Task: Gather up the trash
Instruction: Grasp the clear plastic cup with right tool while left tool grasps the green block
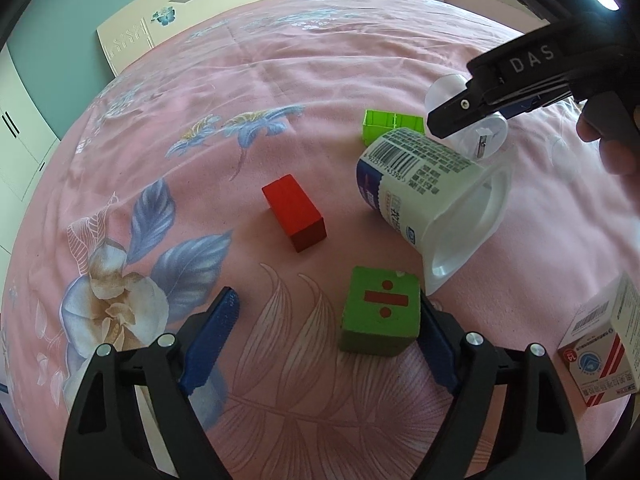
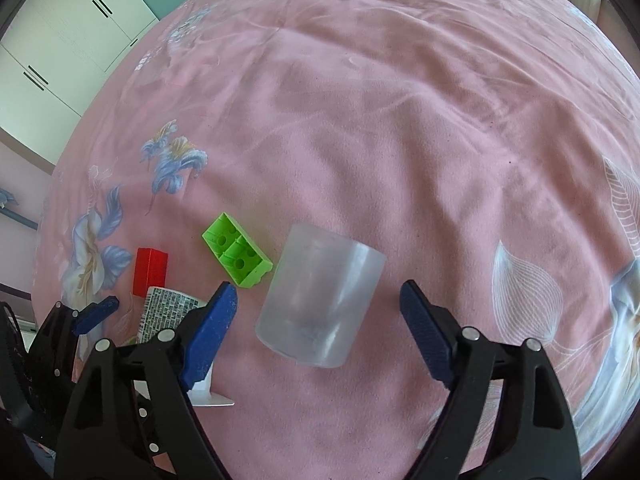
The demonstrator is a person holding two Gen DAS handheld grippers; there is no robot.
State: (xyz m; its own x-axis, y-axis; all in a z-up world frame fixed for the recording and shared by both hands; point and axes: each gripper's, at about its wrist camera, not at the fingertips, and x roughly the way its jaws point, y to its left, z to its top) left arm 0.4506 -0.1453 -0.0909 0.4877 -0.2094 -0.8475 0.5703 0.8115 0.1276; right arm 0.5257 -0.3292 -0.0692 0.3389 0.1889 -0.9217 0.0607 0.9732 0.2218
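Trash lies scattered over the pink flowered bedspread, mixed in with toy blocks. Farthest left sits a red block, on its own and well apart from the rest. Next comes a green cube with a red division sign on top; the left claw stands spread around it, its right blue finger just against the cube's side while the left finger is well clear, so nothing is pinched. Beyond the cube a white yogurt cup lies tipped on its side, barcode up and open mouth toward the right, its rim close to the cube's far corner. Behind the cup rests a bright green building brick, hollow side up in the right wrist view. Just right of that brick lies a clear plastic cup on its side, partly hidden in the left wrist view by the right claw that comes down over it. That claw is spread too, a blue finger on either side of the clear cup with gaps to both walls, not touching. At the far right edge of the bed sits a small red and white carton, near the left claw's right arm.
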